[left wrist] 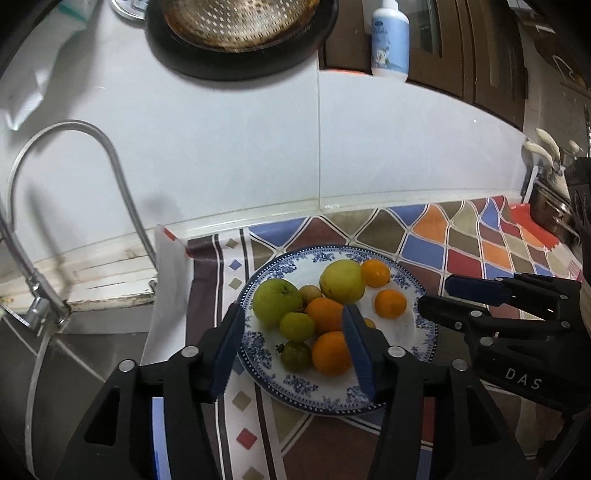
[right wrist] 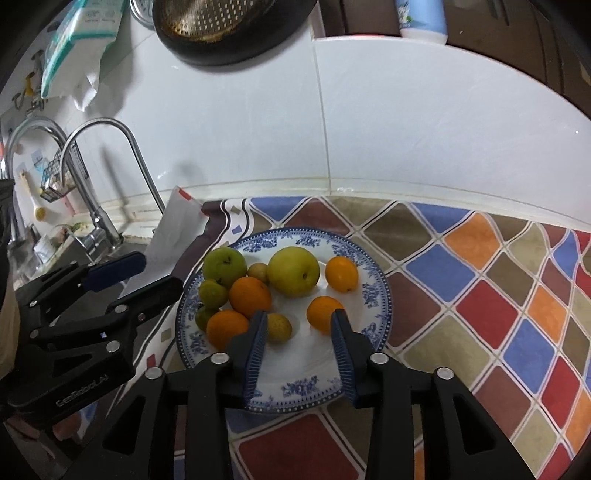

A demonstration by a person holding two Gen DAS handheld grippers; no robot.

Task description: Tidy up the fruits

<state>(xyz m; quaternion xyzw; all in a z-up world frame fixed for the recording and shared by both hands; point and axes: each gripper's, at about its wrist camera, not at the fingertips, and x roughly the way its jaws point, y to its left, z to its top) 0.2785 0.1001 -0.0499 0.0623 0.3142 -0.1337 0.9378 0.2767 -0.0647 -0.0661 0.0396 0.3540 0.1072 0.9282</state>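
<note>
From the left wrist view, the left gripper (left wrist: 293, 345) is hovering over the near-left part of the blue-and-white plate (left wrist: 424, 325), its two blue-padded fingers spread wide and gripping nothing. All the fruit is sitting on that plate: a big green fruit (left wrist: 277, 302) at the left, a yellow-green one (left wrist: 341, 281) at the far side, and between the fingers a small green fruit (left wrist: 296, 326), a dark green one (left wrist: 295, 355) and two oranges (left wrist: 325, 314) (left wrist: 331, 353). Two more small oranges (left wrist: 375, 273) (left wrist: 390, 304) are lying toward the right of the plate. The right gripper (left wrist: 436, 297) is reaching in from the right, just beside the plate's rim, fingers parted and empty. The plate is resting on a checkered cloth (left wrist: 461, 254); a faucet (left wrist: 74, 129) is arching over the sink at the left, and a white bottle (left wrist: 390, 40) is standing far back.

Over to the right wrist view: the right gripper (right wrist: 299, 332) is hanging over the near part of the plate (right wrist: 295, 387), fingers wide apart, holding nothing. One small orange (right wrist: 321, 312) is lying right by its right finger, a small yellowish fruit (right wrist: 279, 328) by its left finger. The left gripper (right wrist: 147, 275) is showing at the left, beside the plate's rim, released as well. The colander (right wrist: 225, 18) is sitting far back on the white ledge.
</note>
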